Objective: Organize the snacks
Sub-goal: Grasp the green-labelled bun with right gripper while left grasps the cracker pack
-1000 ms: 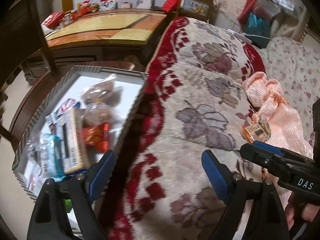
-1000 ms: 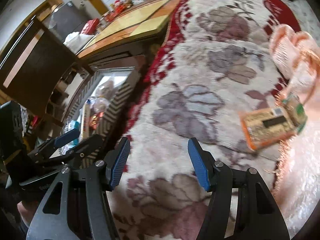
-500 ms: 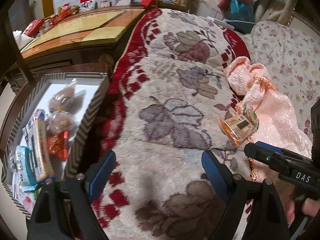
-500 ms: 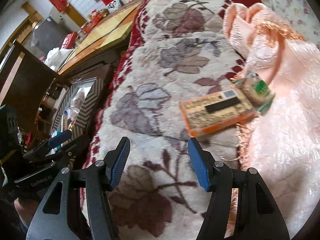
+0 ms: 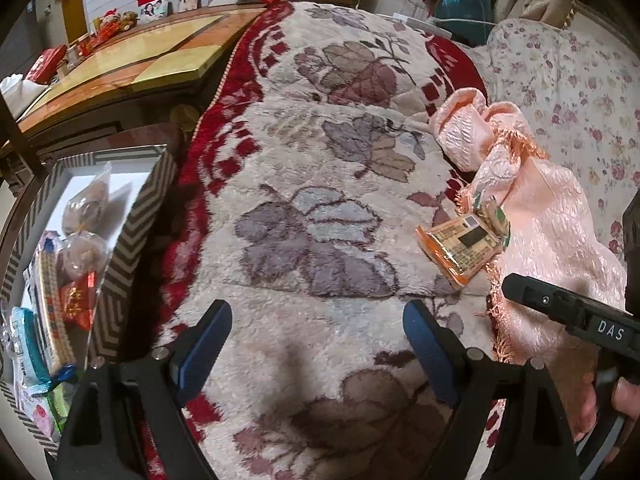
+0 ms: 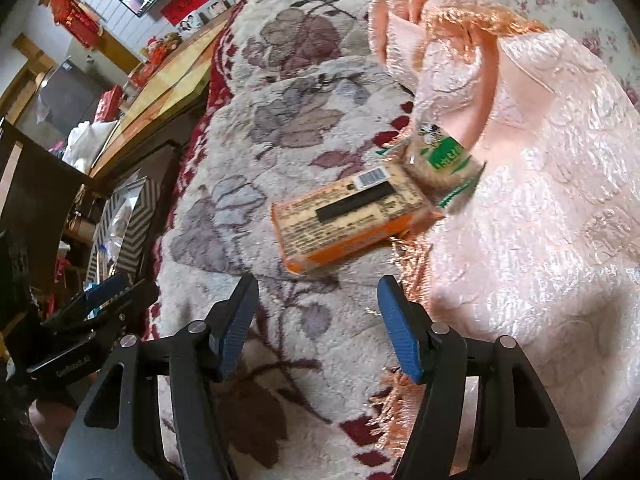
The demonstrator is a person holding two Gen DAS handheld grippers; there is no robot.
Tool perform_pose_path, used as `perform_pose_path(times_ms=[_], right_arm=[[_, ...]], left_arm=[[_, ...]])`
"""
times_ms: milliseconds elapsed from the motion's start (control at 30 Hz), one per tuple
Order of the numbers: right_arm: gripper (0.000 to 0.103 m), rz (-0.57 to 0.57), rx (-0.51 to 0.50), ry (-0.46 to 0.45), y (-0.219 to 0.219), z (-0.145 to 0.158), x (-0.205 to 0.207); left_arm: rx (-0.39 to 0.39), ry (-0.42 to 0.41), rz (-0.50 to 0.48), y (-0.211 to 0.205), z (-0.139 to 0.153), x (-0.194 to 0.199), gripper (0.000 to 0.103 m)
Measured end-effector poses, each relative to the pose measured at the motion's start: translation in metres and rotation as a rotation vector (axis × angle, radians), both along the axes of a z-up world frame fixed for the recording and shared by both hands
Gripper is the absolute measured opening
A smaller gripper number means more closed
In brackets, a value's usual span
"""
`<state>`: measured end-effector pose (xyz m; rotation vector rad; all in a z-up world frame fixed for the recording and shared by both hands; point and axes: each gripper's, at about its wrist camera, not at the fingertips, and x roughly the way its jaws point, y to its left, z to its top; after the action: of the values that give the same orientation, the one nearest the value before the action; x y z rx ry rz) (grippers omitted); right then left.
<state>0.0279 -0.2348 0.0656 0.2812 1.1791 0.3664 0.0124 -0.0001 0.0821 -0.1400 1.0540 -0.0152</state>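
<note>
- Blue pads of the right gripper (image 6: 318,326) hang apart over the plush floral blanket (image 6: 224,152), nothing between them; the jaws have just been opening and stand at a middling spread.
- Just beyond those pads lies the orange snack box (image 6: 346,222), label up, lying crosswise to the jaws. Judged from this angle, the gap looks barely wider than the box's short side, so a pad could land on the lid and shove the box away instead of straddling it.
- Soft pile under the box is a second risk: a downward push may sink the near edge and tip the far one up, spoiling the grip.
- Peach fringe of the satin cloth (image 6: 532,184) runs right beside the right-hand pad and touches the box's right end. Closing there could pinch threads and drag the cloth along.
- A small green-and-tan packet (image 6: 442,160) rests against the box's far right corner, half on the cloth. Lifting the box could roll it into the folds, where it would be hard to find.
- On the left side, the left gripper (image 5: 318,350) is spread wide and empty over the blanket, near the box but not touching it.
- Farther left, off the blanket's edge, the striped tray (image 5: 132,240) already holds several snacks. It looks crowded, so a box dropped carelessly might land on the rim or on softer bags.
</note>
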Motion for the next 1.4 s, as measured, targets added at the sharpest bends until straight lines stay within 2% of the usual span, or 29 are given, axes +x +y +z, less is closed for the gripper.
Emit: perform_pose_path(times_ms=[300,433,600,700,800,867,933,967,1100,1233,1400], right_arm=[[0.064,-0.044,-0.021,-0.012,-0.018,0.003,0.019],[0.064,-0.034,-0.107,-0.034,-0.025,0.005,0.042],[0.064,0.029,-0.223,-0.027,-0.027,-0.003,0.076],[0.071,0.088,-0.258,-0.007,-0.024,-0.013,0.091],[0.071,0.174,-0.335,0.0,-0.015,-0.027,0.104],[0.071,0.188,-0.377,-0.003,-0.014,-0.034,0.111],[0.069,0.161,-0.324,0.001,-0.021,-0.037,0.119],[0.06,0.149,-0.297,0.011,-0.024,-0.04,0.123],[0.049,0.122,-0.227,0.014,-0.032,-0.044,0.124],[0.049,0.111,-0.217,0.008,-0.035,-0.038,0.116],[0.049,0.086,-0.209,-0.029,-0.04,-0.019,0.101]], left_arm=[[0.002,0.015,-0.025,-0.01,-0.005,0.006,0.089],[-0.002,0.025,-0.016,-0.007,-0.008,0.007,0.089],[-0.004,0.029,-0.02,-0.006,-0.009,0.007,0.089],[-0.007,0.037,-0.023,-0.006,-0.011,0.009,0.089],[-0.004,0.042,-0.028,-0.007,-0.013,0.011,0.089],[-0.002,0.046,-0.028,-0.007,-0.014,0.012,0.089],[-0.002,0.051,-0.028,-0.008,-0.015,0.014,0.089],[-0.002,0.052,-0.029,-0.008,-0.015,0.015,0.089],[-0.008,0.05,-0.047,-0.013,-0.015,0.018,0.089],[-0.022,0.028,-0.104,-0.023,-0.01,0.021,0.089],[-0.05,-0.013,-0.228,-0.043,0.002,0.032,0.089]])
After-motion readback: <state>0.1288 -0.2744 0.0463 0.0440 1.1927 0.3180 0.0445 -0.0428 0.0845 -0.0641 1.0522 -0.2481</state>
